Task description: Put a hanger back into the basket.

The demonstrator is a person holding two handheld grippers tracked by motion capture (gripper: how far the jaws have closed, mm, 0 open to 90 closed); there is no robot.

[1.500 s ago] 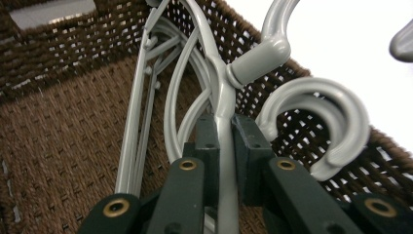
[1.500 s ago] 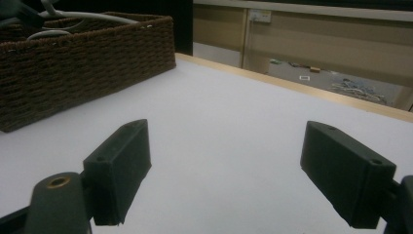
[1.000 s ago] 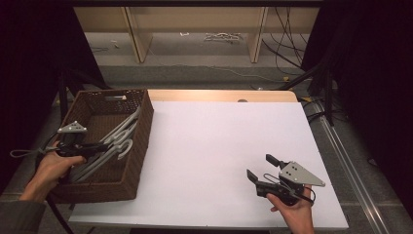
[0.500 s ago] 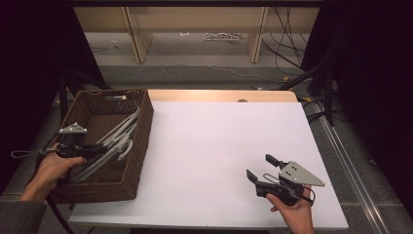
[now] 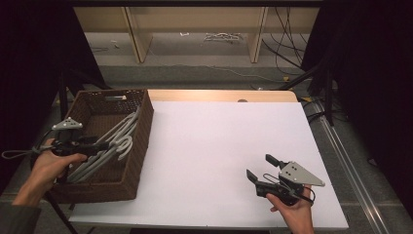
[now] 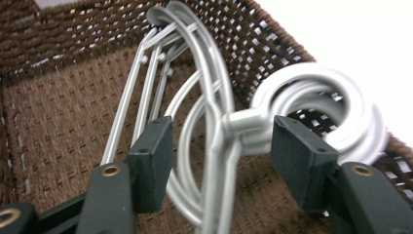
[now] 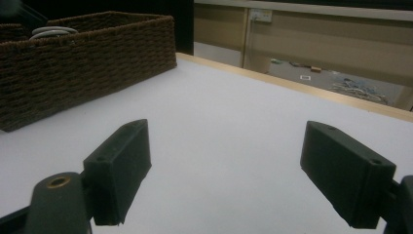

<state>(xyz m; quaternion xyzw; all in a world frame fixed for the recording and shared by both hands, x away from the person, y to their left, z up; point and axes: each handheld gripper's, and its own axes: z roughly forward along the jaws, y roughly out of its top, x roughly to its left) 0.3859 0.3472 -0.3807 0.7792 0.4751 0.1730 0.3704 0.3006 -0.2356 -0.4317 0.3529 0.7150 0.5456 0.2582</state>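
White surface (image 5: 214, 161) under dim light, wooden shelving and loose cables behind. Hangers (image 5: 109, 141): a silver bundle lying slantwise in the basket (image 5: 141, 146), hooks up against the right wall, likely stacked that way so the necks stay reachable from above. In the left gripper view, hangers (image 6: 214, 131) with the neck running between the two pads, hooks curled just beyond the right pad. Left gripper (image 5: 100, 145) over the basket, jaws just opened and spread wide around that neck, pads clear of the metal on both sides: judged a release, or a reset for a better bite, not a grip. Left hand (image 5: 51, 163) at the basket's outer edge, holding the tool level. Right gripper (image 5: 260, 168) well apart near the surface's front right corner, jaws spread on nothing, seemingly parked out of the way. Right hand (image 5: 292, 209) low at the front edge.
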